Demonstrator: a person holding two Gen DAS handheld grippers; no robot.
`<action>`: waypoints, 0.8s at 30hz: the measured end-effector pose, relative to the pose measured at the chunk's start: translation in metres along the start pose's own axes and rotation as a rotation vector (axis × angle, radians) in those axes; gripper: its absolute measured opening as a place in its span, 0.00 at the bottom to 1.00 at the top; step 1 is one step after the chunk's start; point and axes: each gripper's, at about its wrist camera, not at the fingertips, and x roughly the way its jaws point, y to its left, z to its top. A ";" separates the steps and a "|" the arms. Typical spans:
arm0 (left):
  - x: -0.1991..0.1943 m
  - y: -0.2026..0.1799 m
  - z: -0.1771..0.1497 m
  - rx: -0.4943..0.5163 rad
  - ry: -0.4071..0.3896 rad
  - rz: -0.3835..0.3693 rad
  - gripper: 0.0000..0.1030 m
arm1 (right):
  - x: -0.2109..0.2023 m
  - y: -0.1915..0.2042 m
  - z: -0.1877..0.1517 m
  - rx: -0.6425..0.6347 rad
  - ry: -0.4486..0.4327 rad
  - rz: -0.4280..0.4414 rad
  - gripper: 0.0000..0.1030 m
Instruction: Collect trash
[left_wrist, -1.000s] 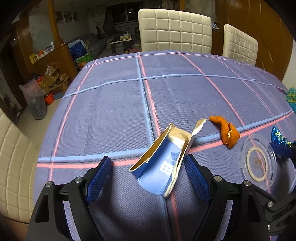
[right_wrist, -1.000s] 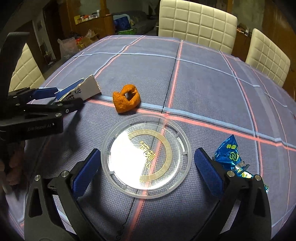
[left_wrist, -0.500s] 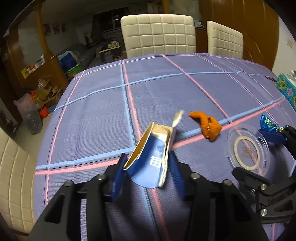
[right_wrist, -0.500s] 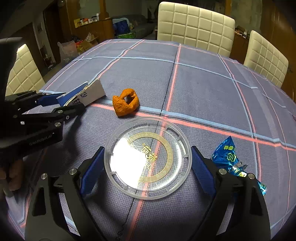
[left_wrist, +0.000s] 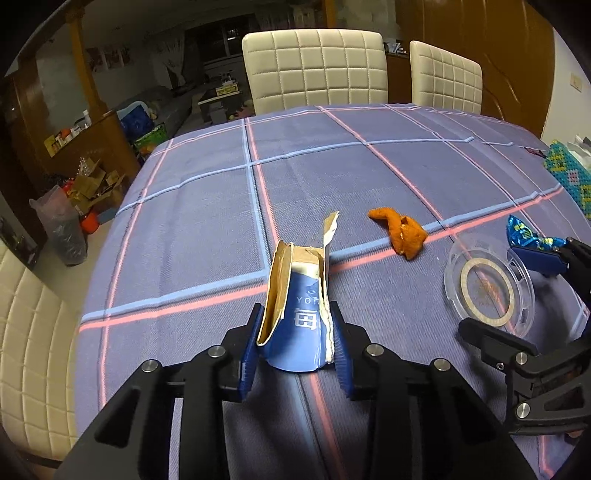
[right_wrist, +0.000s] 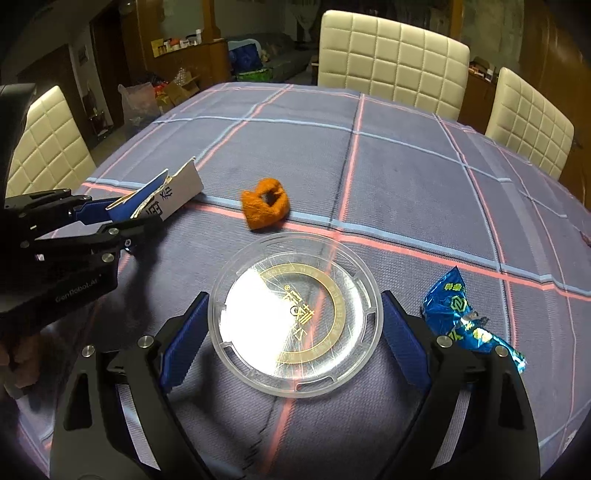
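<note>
My left fingers (left_wrist: 297, 341) are clenched on the torn blue carton (left_wrist: 301, 314), lifted above the tabletop (left_wrist: 207, 206). My right fingers (right_wrist: 293, 334) are spread wide around the clear plastic lid (right_wrist: 293, 319), which lies flat beside the orange peel (right_wrist: 264, 206).

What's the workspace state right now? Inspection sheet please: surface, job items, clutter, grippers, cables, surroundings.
Surface: round table under a blue tablecloth with pink and light-blue grid lines.
Job's things: torn blue carton; orange peel; clear plastic lid with gold ring; blue foil wrapper.
Clutter: beaded mat at the table's right edge.
Grippers: left gripper shut on the carton; right gripper open, fingers either side of the lid.
Cables: nothing seen.
Surroundings: cream quilted chairs; cardboard boxes and a plastic bag on the floor.
</note>
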 end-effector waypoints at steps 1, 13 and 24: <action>-0.003 0.000 -0.002 0.002 -0.005 0.004 0.33 | -0.003 0.002 -0.001 -0.001 -0.002 0.005 0.85; -0.058 0.016 -0.044 -0.019 -0.047 0.041 0.33 | -0.038 0.046 -0.017 -0.069 -0.026 0.030 0.85; -0.101 0.053 -0.085 -0.109 -0.074 0.082 0.33 | -0.075 0.106 -0.029 -0.180 -0.074 0.039 0.85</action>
